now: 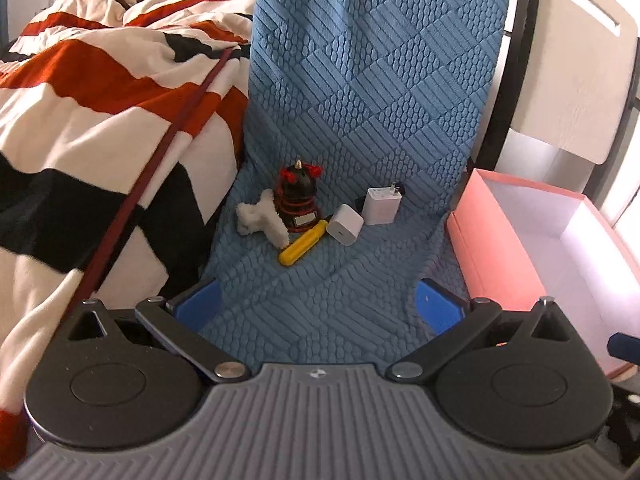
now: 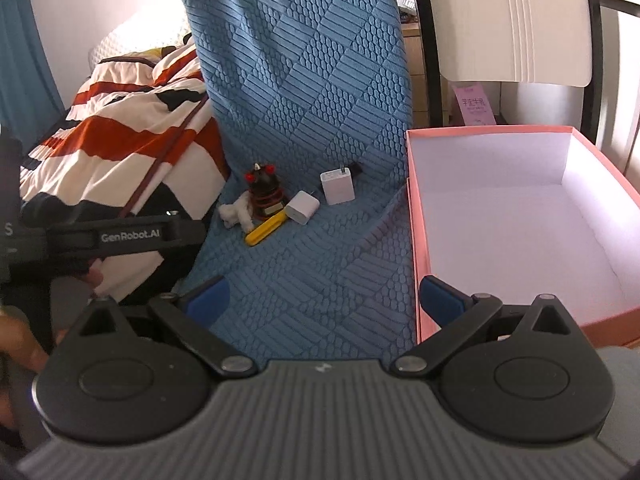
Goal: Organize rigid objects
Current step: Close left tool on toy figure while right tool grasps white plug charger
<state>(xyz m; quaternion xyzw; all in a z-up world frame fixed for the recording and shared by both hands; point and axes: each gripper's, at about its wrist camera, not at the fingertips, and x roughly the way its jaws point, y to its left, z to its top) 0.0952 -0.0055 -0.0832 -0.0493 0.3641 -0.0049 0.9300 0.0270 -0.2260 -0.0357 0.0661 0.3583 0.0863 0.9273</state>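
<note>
Blue quilted fabric with a raised checker pattern [image 1: 360, 100] covers the seat where the small cluster lies, and the red-and-black horned figurine on a round base [image 1: 297, 200] serves as the landmark. Touching its left side lies a white fluffy hair claw [image 1: 260, 218]: light, with a springy hinge, best pinched across its middle. The figurine itself looks hard and top-heavy; the narrow waist above the base is the surest hold. Against its front right lies a yellow plastic-handled tool [image 1: 302, 249], smooth and likely to roll, so grip across the handle. Right of it sits a small white cube charger [image 1: 345, 224], slick-sided but flat-faced. Further right stands a larger white plug adapter with metal prongs [image 1: 383, 205], with something dark behind it that I cannot identify. Well right of the figurine waits an open pink cardboard box with a white interior [image 2: 414, 216], holding nothing.

The left gripper [image 1: 320, 306] and the right gripper [image 2: 324, 300] both hover with fingers spread wide, holding nothing.
</note>
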